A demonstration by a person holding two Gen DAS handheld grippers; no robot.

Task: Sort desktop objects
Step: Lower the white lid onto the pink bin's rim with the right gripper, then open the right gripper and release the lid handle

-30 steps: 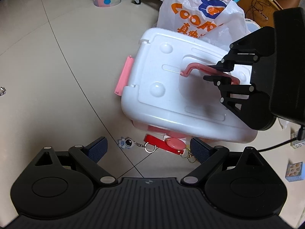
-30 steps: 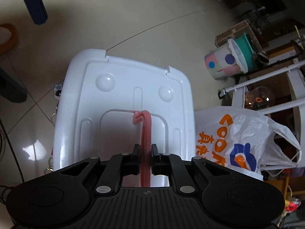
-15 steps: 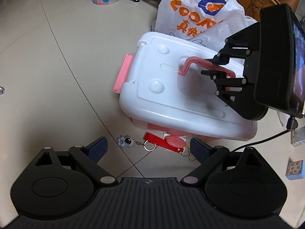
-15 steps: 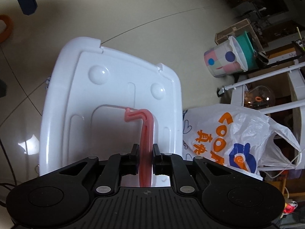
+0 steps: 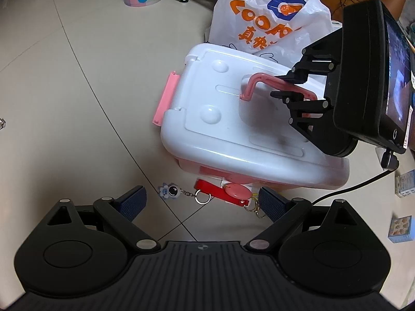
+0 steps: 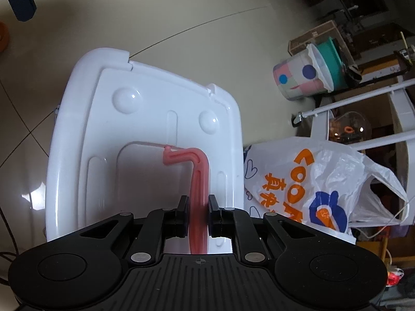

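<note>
A white plastic storage box with a pink carry handle (image 5: 233,119) sits on the pale tiled floor (image 5: 64,103), its lid on. In the left wrist view its long axis runs from the pink side latch (image 5: 166,98) at the left toward the lower right; the latch end points away from the right gripper (image 6: 197,213). The pink carry handle (image 6: 198,181) stands raised off the lid, and the right gripper's two fingers sit on either side of its bar, close against it — closed on the handle.

The left gripper (image 5: 202,202) hangs above the floor with its blue-padded fingers (image 5: 133,199) spread wide, holding nothing. Between them, at the box's near edge, lies a red strap keychain with a pink oval tag (image 5: 225,194), chained to a small astronaut charm (image 5: 170,191) — seen only in the left wrist view. That view also shows the screen on the back of the right gripper and two small printed boxes (image 5: 400,229) on the floor at the right.

Just behind the box slumps a white plastic shopping bag (image 6: 306,181) printed in orange with "COO" and Chinese characters, the rest hidden in folds. The right wrist view alone shows a pastel patchwork bin (image 6: 303,75) with its white liner and a white frame leg (image 6: 363,98).
</note>
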